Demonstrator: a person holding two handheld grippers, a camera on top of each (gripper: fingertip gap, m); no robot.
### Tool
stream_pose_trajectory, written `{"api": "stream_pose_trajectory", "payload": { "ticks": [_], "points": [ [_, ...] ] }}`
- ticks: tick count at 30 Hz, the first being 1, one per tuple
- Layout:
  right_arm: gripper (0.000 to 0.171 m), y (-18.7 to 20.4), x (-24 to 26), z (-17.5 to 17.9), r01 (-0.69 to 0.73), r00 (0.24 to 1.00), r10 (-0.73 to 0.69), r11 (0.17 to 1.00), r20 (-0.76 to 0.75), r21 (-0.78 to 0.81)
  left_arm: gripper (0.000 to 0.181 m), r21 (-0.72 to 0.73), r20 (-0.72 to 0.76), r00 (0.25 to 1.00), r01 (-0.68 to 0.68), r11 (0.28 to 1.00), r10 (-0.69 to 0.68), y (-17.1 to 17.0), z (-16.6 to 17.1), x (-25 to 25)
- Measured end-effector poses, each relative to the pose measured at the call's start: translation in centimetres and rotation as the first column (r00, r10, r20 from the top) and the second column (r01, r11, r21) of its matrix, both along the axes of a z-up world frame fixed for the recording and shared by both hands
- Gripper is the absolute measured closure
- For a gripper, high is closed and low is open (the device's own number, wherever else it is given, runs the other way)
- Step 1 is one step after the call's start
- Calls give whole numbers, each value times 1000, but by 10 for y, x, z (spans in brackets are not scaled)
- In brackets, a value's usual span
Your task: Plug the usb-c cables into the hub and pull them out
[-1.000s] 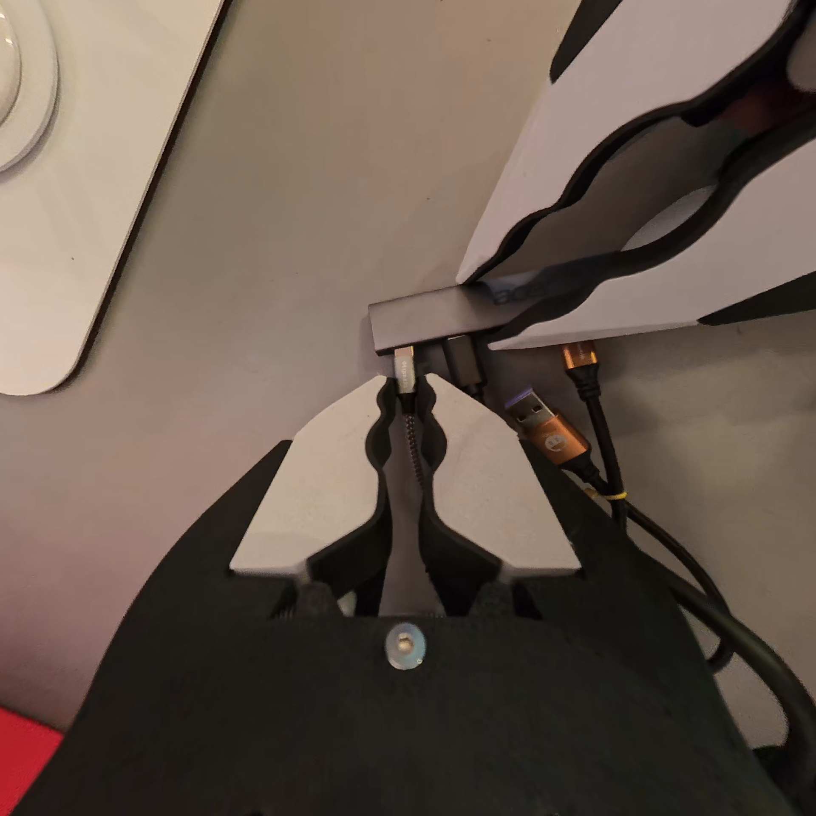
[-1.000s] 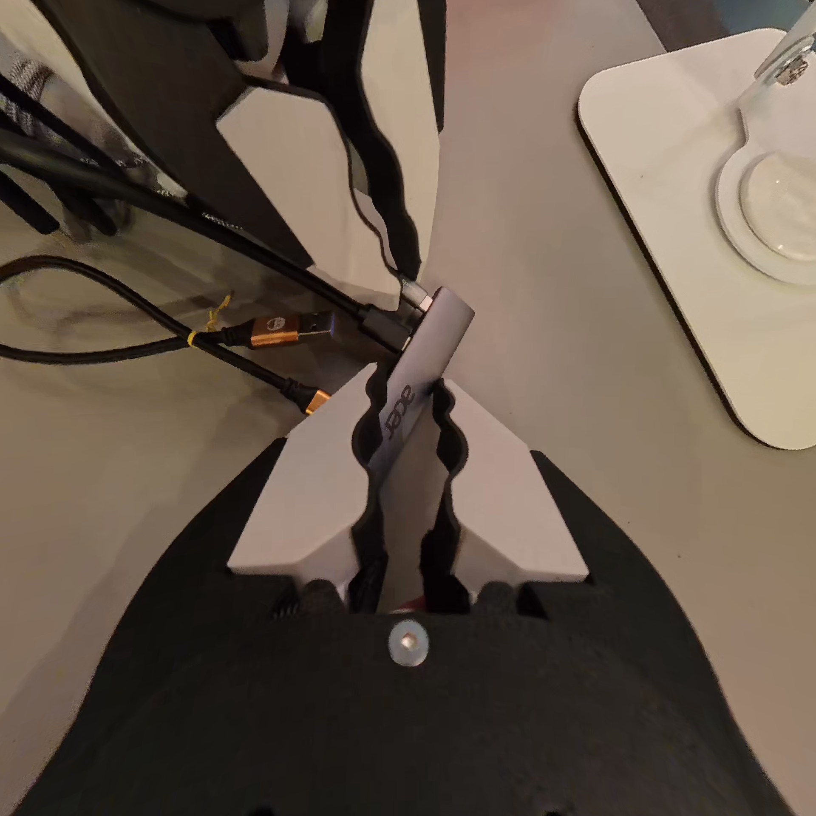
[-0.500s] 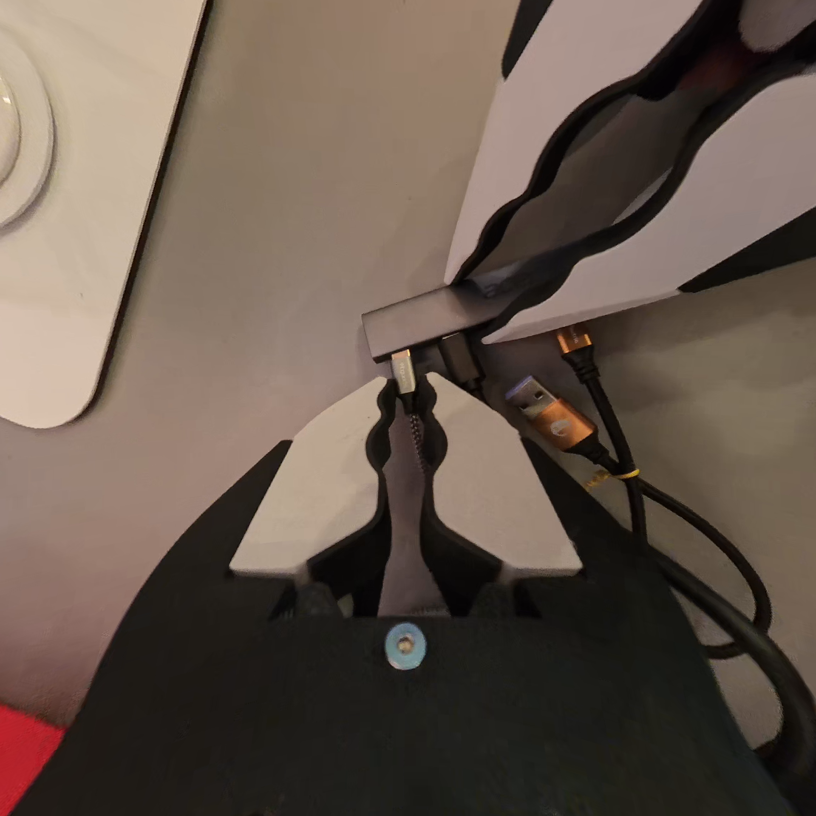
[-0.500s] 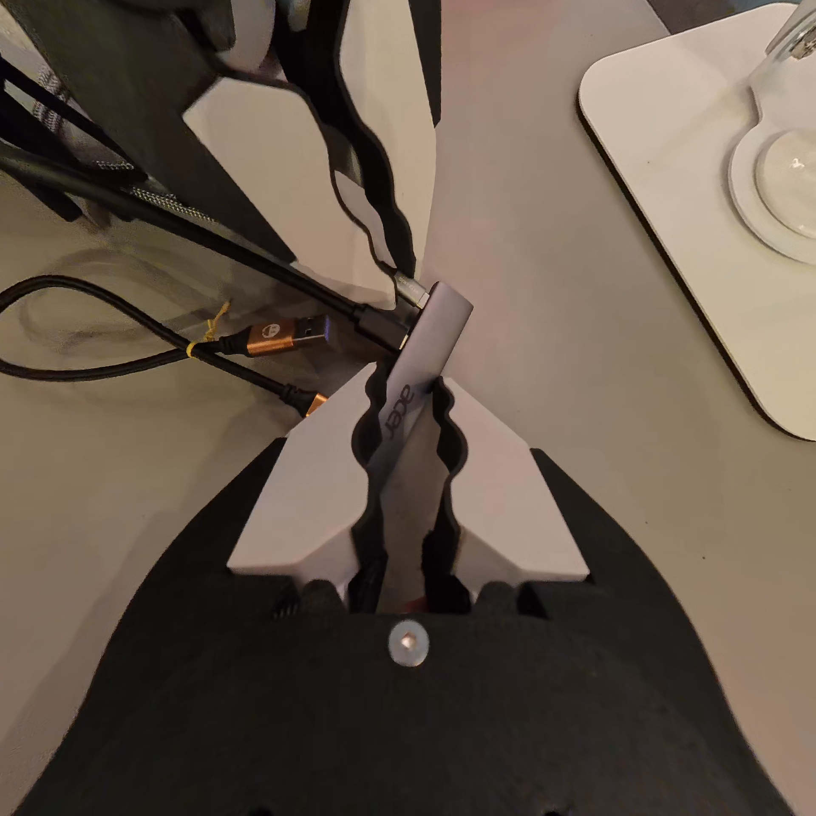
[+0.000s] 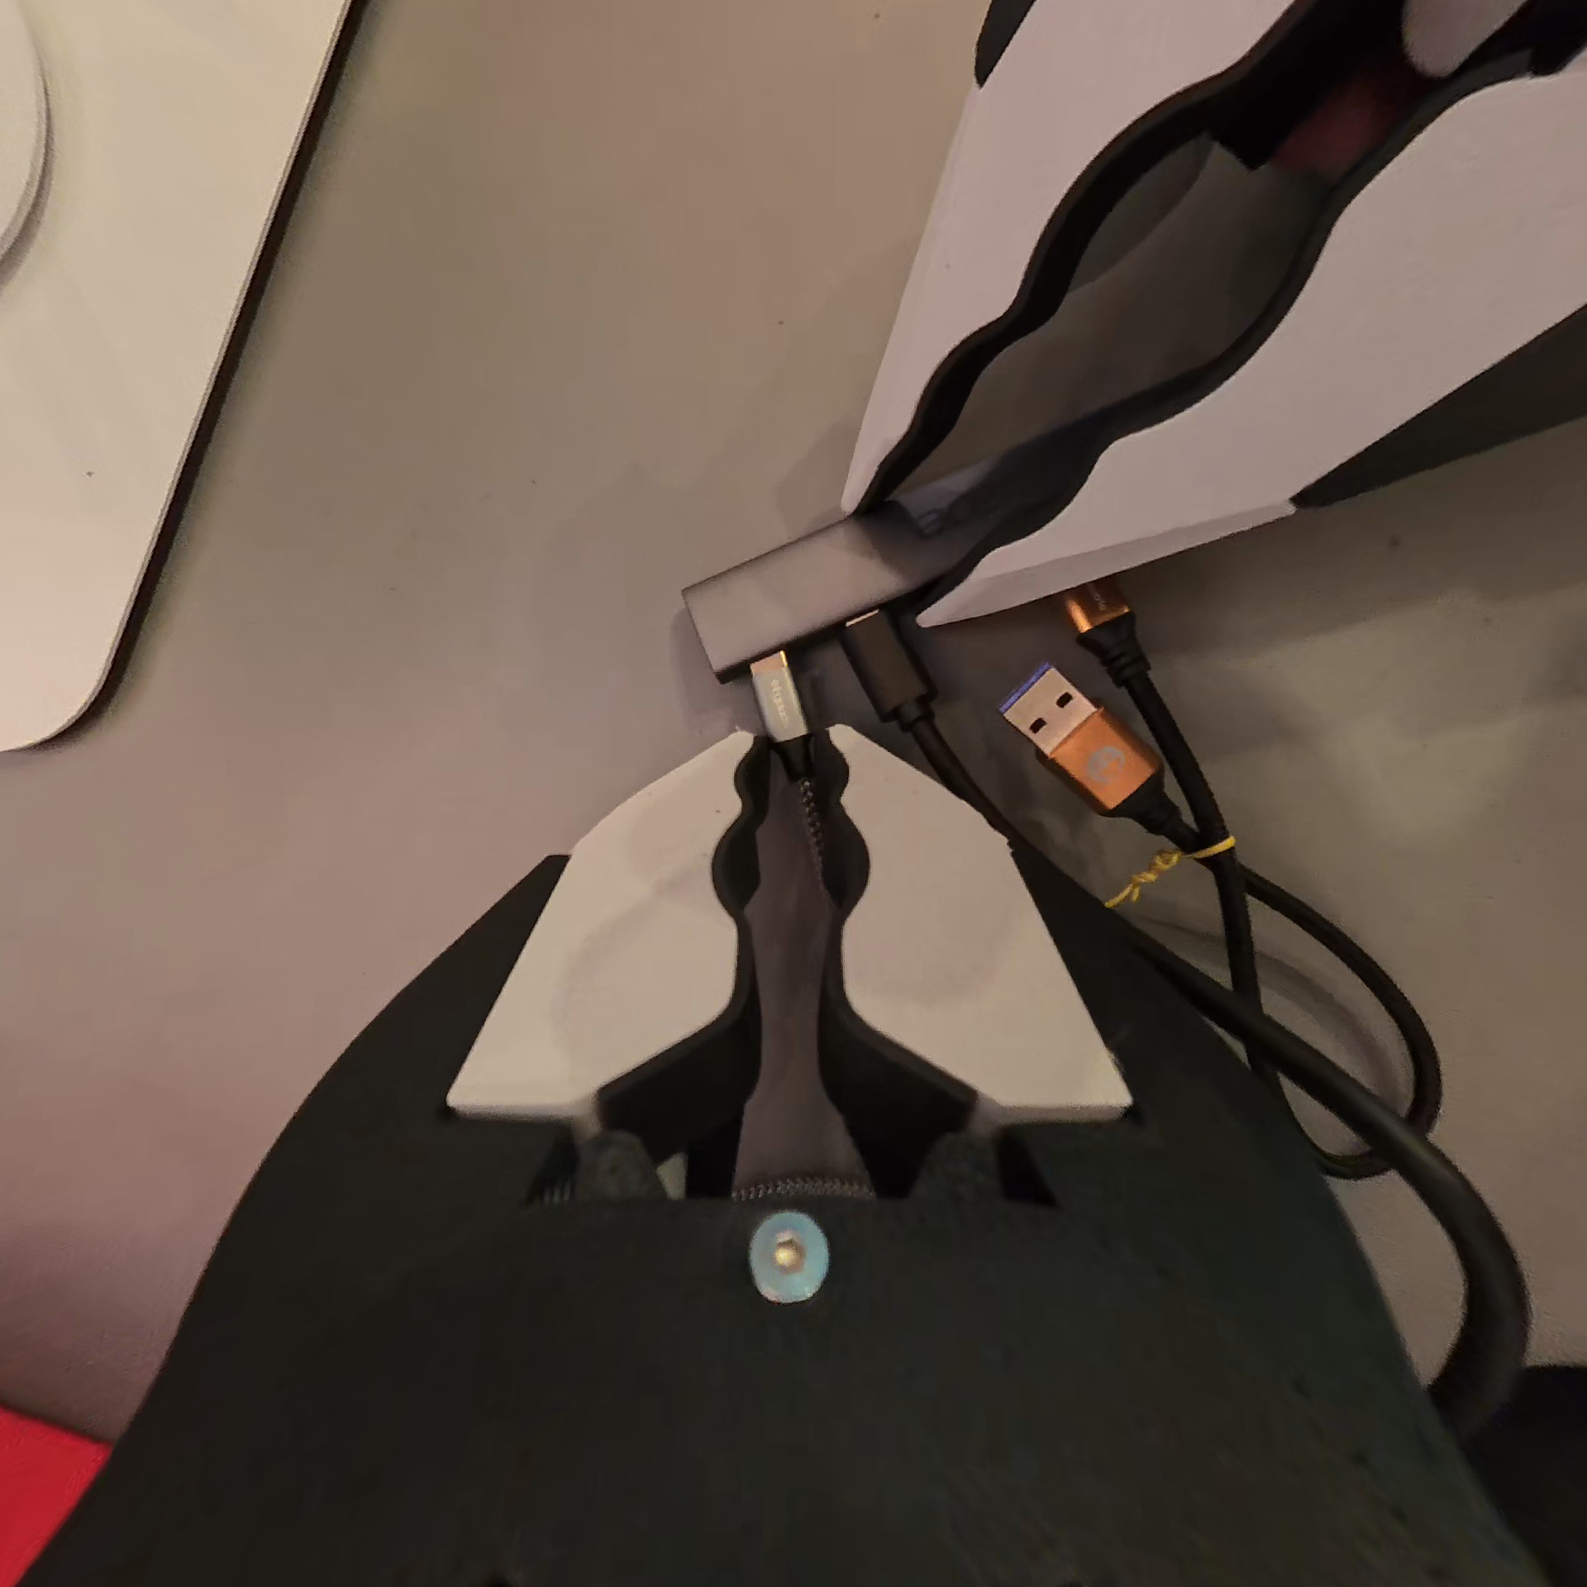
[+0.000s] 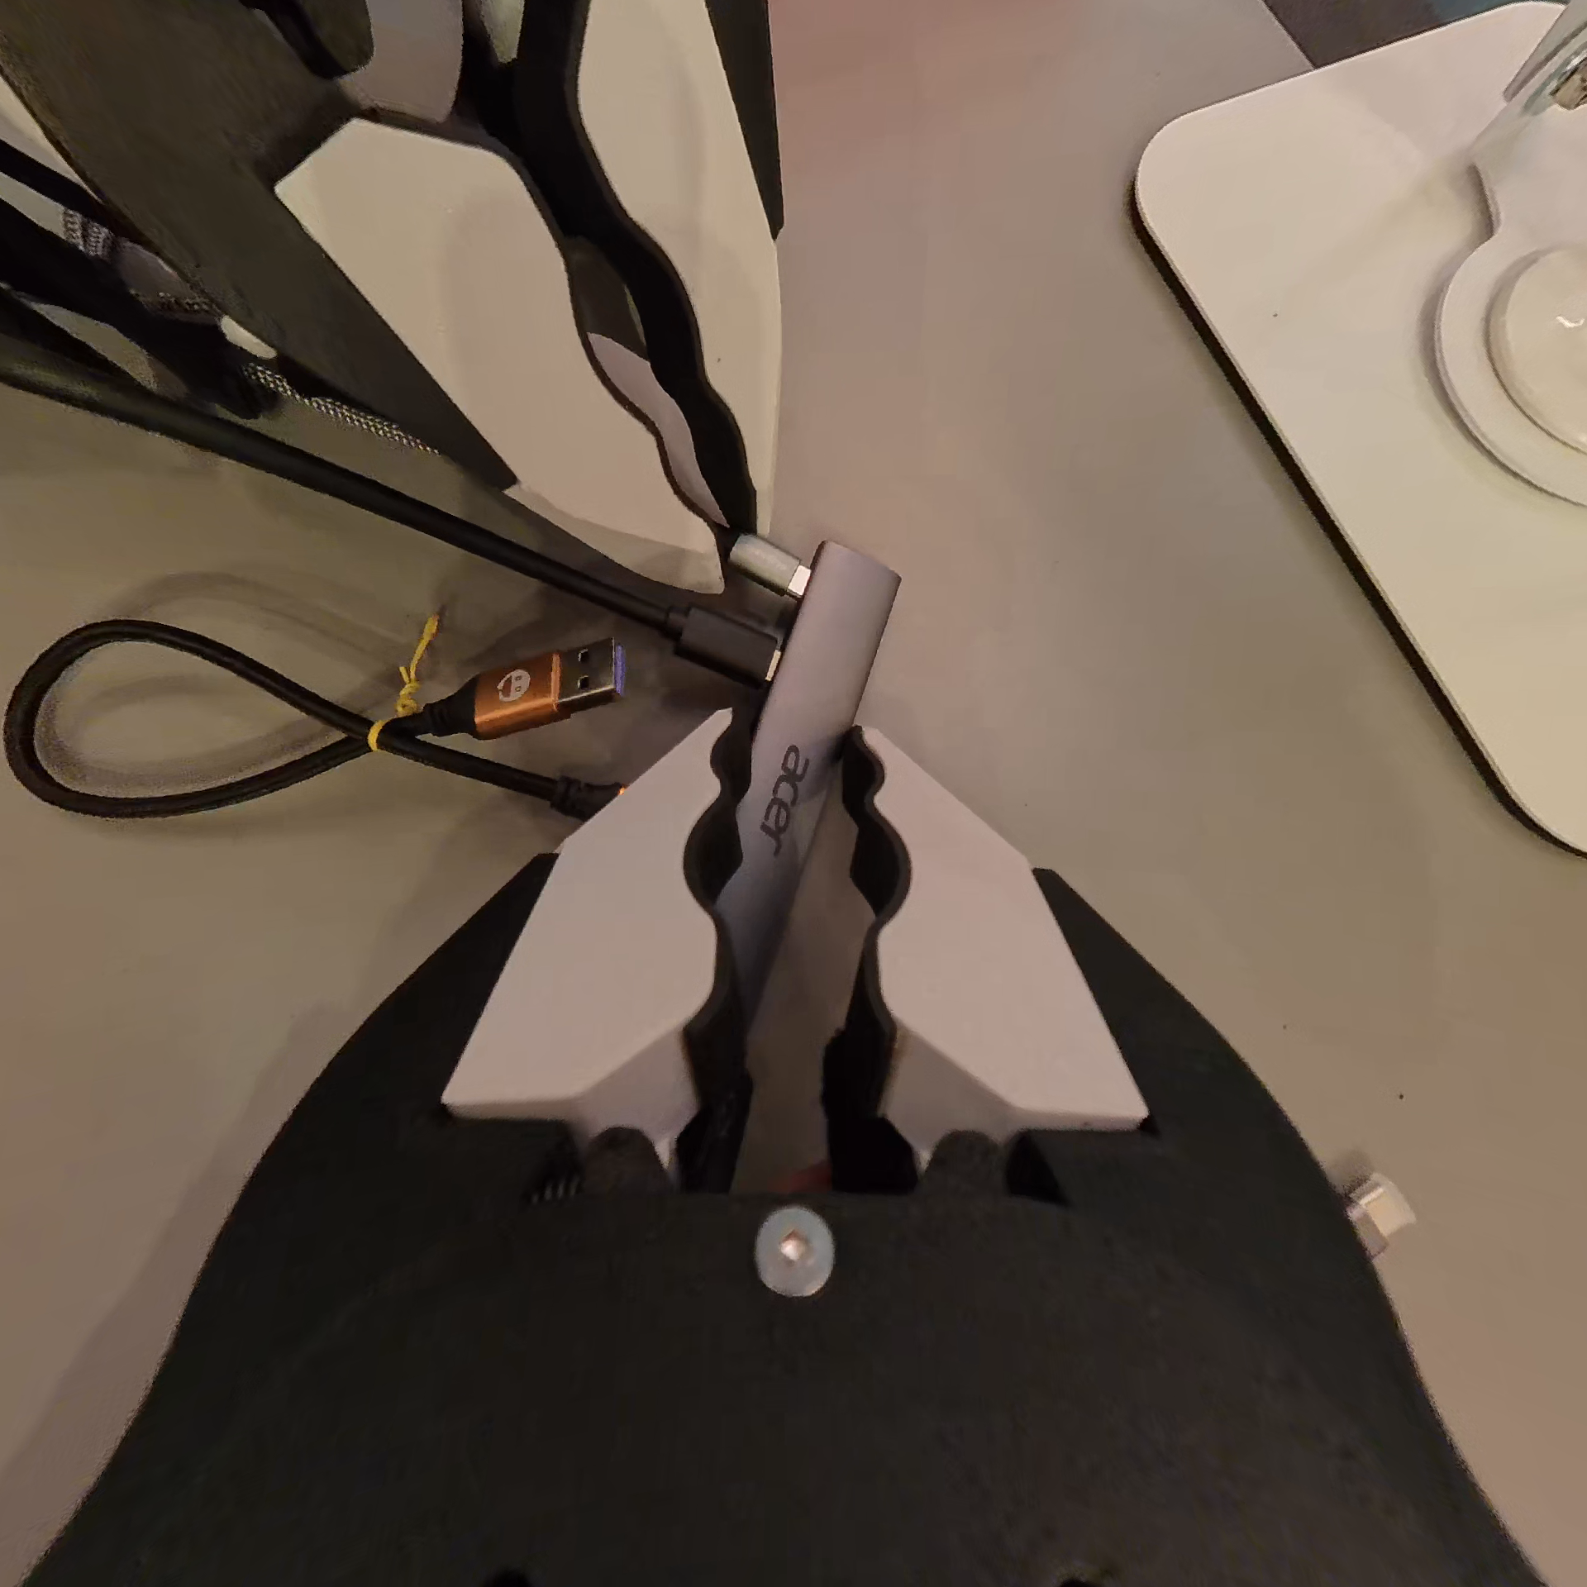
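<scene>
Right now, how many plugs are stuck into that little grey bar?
2. A silver plug sits at the bar's end, gripped by the left gripper; a black plug sits beside it. Ports under the right gripper are hidden.

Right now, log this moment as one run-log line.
left gripper: shut on silver plug's cable | silver plug: partly in hub | right gripper: shut on hub | black plug: seated

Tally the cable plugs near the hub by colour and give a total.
Silver plug, in the hub, its braided cable held by the left gripper: 1
Black plug, in the hub: 1
Orange plugs, loose on the table: 2, one large, one small
Total: 4
</scene>
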State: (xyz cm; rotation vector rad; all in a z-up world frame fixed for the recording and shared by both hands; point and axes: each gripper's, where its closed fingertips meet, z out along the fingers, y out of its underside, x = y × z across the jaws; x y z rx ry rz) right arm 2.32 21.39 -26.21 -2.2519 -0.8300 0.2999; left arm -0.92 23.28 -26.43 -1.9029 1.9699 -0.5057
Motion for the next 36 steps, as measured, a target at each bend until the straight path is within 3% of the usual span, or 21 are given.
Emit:
{"api": "stream_pose_trajectory", "payload": {
  "ticks": [8,25,29,36],
  "points": [
    [153,-2,-4,3,-27,999,26,999,21,32,173,27,-34,999,-14,1000,15,1,0,1],
    [154,-2,-9,3,-65,998,65,996,12,58,173,20,-148,984,103,994,-99,3,6,2],
    [153,2,-8,16,-41,999,43,995,-21,93,172,18,-105,991,85,996,-83,4,16,1],
    [152,5,8,55,32,997,-19,982,-72,184,172,128,71,996,39,991,-49,4,63,18]
  ]
}}
